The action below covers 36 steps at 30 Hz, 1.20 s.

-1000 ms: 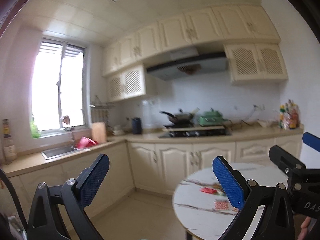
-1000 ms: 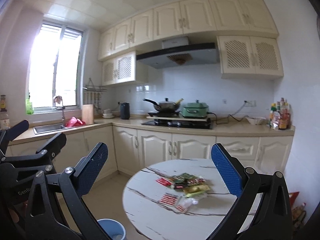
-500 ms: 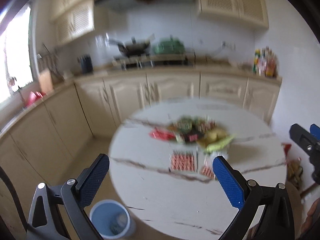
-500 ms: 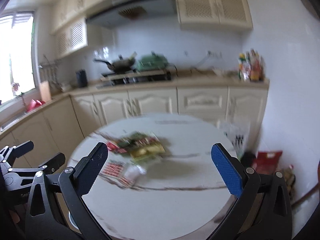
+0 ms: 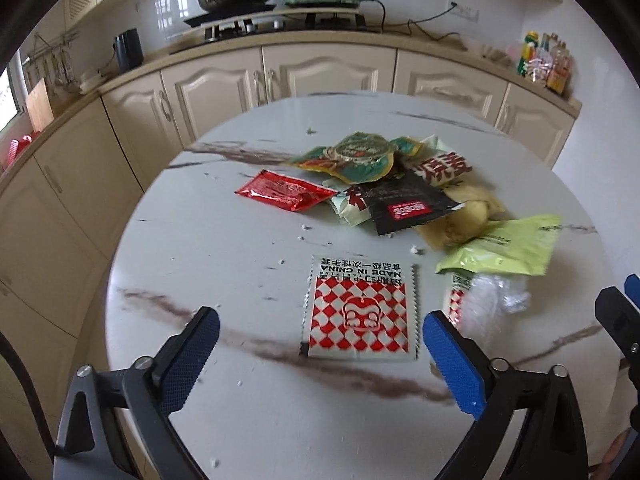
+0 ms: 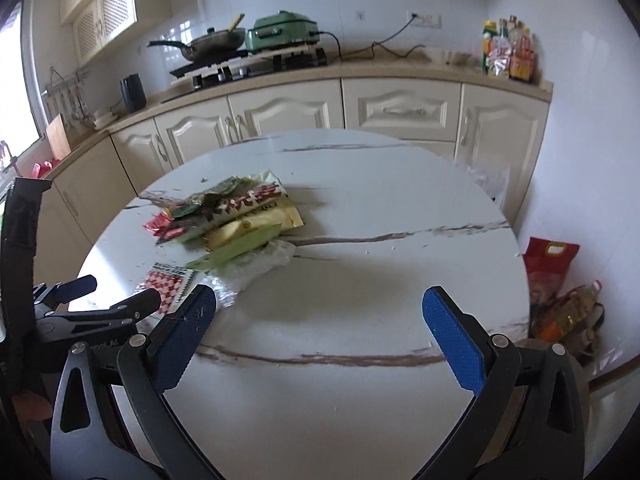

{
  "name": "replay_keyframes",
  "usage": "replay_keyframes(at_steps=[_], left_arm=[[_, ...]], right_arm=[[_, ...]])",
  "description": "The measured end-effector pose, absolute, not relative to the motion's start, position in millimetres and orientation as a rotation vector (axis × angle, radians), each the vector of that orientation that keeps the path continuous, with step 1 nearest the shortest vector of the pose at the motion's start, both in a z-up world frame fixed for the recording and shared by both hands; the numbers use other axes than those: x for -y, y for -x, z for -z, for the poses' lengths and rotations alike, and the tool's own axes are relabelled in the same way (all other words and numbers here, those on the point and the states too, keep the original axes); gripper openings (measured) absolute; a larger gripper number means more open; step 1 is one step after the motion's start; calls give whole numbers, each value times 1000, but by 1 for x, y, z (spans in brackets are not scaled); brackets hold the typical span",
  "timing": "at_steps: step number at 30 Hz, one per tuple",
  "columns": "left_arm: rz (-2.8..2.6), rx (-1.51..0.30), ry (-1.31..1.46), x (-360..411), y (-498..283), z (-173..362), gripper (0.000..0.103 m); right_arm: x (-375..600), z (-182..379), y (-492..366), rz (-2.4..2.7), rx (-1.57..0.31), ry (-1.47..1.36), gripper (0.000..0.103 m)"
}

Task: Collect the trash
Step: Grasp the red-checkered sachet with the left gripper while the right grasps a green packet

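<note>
Left hand-held gripper is closing, nothing pinched yet, over the flat checkered packet just ahead; fingertips might skid off the surface. Right hand-held gripper is hanging spread, empty.

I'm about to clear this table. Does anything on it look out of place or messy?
Yes. Empty snack wrappers lie heaped on the round table, a checkered packet sits apart nearer the camera, and small white crumbs are scattered around them.

Wrappers heaped on table
</note>
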State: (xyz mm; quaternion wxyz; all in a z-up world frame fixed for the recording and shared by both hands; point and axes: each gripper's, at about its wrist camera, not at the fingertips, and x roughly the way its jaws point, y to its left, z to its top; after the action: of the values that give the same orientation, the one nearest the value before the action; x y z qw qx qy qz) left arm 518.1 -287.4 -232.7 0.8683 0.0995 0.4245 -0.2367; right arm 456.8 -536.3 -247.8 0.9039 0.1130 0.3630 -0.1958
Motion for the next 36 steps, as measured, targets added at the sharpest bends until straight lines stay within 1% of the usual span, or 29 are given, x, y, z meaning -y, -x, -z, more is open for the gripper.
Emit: replay_keyframes(at_steps=[3, 4, 8, 10, 12, 13, 15, 16, 17, 18, 22, 23, 24, 26, 27, 30, 36], left_arm=[[502, -923, -217, 294, -531, 246, 87], [501, -917, -221, 295, -534, 248, 88], [521, -900, -233, 302, -540, 257, 87], [535, -888, -235, 305, -541, 260, 83], [559, -865, -237, 307, -541, 262, 65], [570, -857, -236, 308, -542, 262, 62], [582, -848, -234, 307, -541, 261, 51], [585, -844, -235, 306, -542, 262, 50], [587, -839, -235, 305, -540, 260, 45], [599, -837, -225, 304, -540, 260, 37], [624, -832, -228, 304, -537, 260, 31], [629, -832, -220, 303, -538, 259, 28], [633, -835, -205, 301, -538, 259, 20], [644, -848, -158, 294, -540, 258, 13], [656, -853, -143, 291, -541, 257, 5], [674, -837, -129, 285, -535, 253, 2], [701, -800, -102, 269, -520, 237, 1]], right_arm=[[541, 252, -462, 403, -756, -242, 103], [543, 252, -465, 404, -756, -243, 103], [544, 252, -472, 393, -752, -251, 103], [543, 253, -477, 391, -756, -250, 103], [543, 255, -481, 386, -763, -252, 103], [542, 256, -482, 385, -766, -252, 103], [541, 256, -483, 381, -768, -251, 103], [540, 256, -484, 381, -768, -251, 103], [540, 256, -484, 379, -767, -251, 103], [540, 256, -484, 379, -766, -252, 103], [538, 257, -486, 377, -769, -253, 103], [537, 257, -487, 375, -769, -254, 103], [536, 257, -487, 372, -767, -256, 103], [535, 256, -488, 367, -768, -261, 103], [535, 256, -488, 364, -767, -265, 103], [534, 256, -490, 348, -765, -290, 103], [532, 262, -507, 292, -764, -358, 103]])
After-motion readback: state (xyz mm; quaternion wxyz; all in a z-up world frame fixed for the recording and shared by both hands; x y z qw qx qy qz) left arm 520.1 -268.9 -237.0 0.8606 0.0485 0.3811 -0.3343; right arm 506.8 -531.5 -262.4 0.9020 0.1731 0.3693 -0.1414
